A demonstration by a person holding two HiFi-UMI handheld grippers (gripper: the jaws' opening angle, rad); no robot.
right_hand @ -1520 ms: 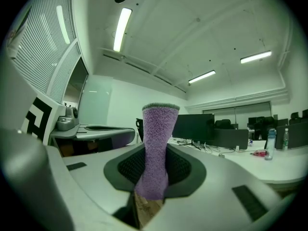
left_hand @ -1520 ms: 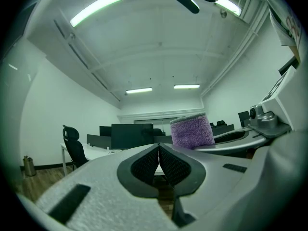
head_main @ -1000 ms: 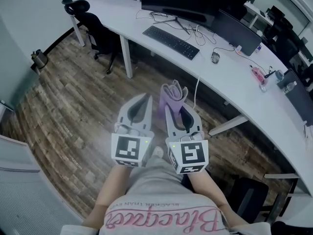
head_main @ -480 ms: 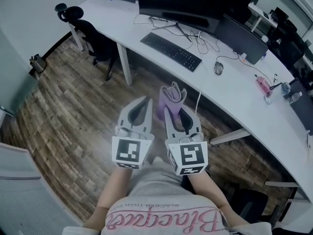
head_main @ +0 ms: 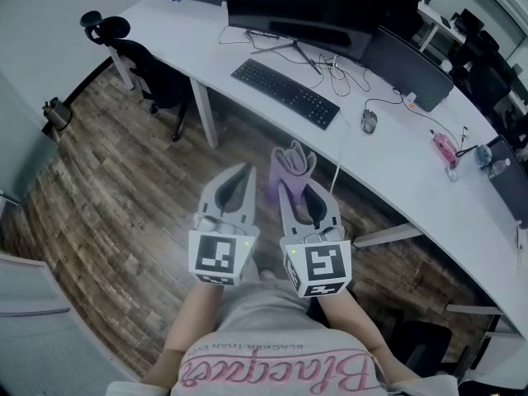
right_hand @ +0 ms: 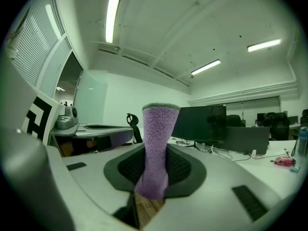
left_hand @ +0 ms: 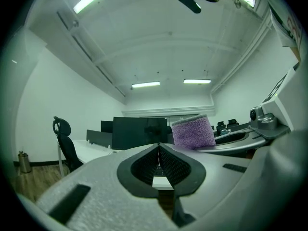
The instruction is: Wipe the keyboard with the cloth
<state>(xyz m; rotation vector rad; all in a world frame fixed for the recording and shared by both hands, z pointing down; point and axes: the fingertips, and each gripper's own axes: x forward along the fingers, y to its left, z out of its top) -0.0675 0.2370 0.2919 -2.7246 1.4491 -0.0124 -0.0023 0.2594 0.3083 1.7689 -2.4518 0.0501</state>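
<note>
Right gripper (head_main: 287,186) clamped shut on the purple cloth (head_main: 291,162); cloth sticks upright out past the jaw tips, folded; same in the right gripper view, cloth (right_hand: 156,134) pinched between the pads; left gripper (head_main: 246,168) closed, jaws together on nothing, just beside the right one; both held low over the wood floor (head_main: 124,196), in front of the person's torso; keyboard (head_main: 285,93) lies flat on the white desk (head_main: 396,167), well apart from the cloth, untouched; monitor (head_main: 297,2) behind it; loose cables (head_main: 337,63) and a mouse (head_main: 369,120) to its right; one white cable hangs off the desk edge near the cloth; office chair (head_main: 136,60) at the desk's left end; pink item (head_main: 445,147) further right.
</note>
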